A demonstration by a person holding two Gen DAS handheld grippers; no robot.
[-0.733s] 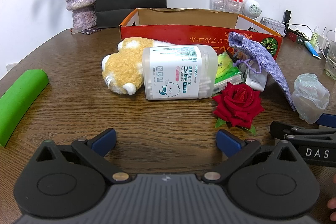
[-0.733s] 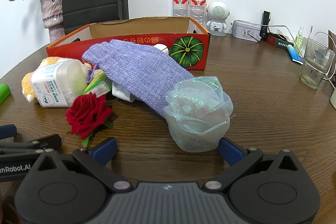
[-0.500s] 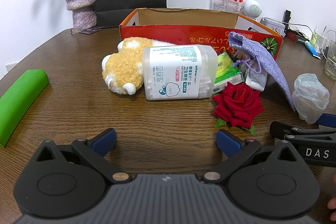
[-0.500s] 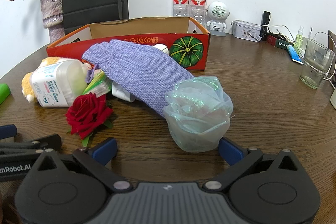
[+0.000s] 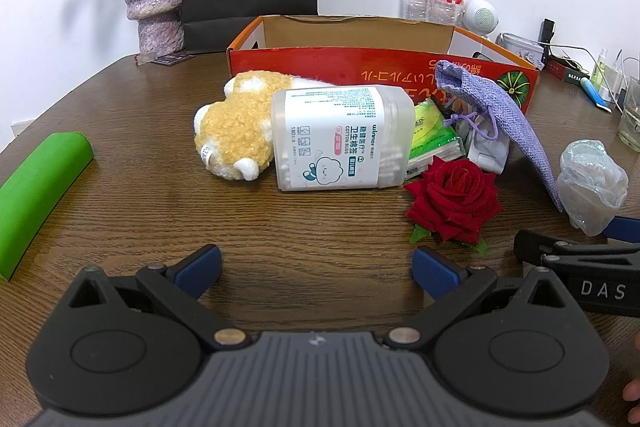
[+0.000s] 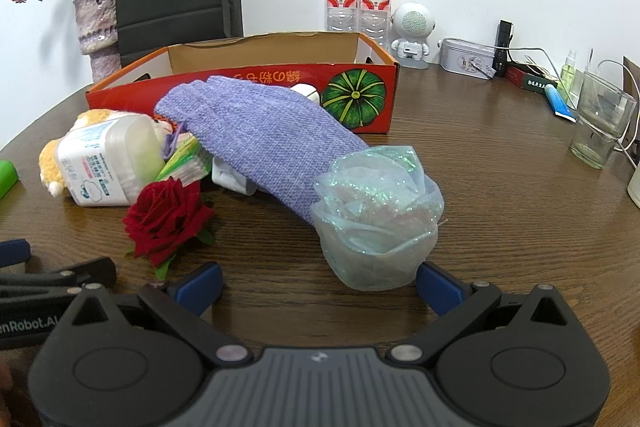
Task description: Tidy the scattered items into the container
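Scattered items (image 5: 344,139) unmoved — both tongs seemingly still, agape.

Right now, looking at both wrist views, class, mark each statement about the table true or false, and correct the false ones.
1. The cotton bud box lies on its side. True.
2. The red rose is inside the cardboard box. False: it lies on the table in front of it.
3. Both grippers are open and hold nothing. True: left gripper, right gripper.
4. The purple pouch stands alone, touching nothing. False: it lies over other items and leans on the cardboard box.
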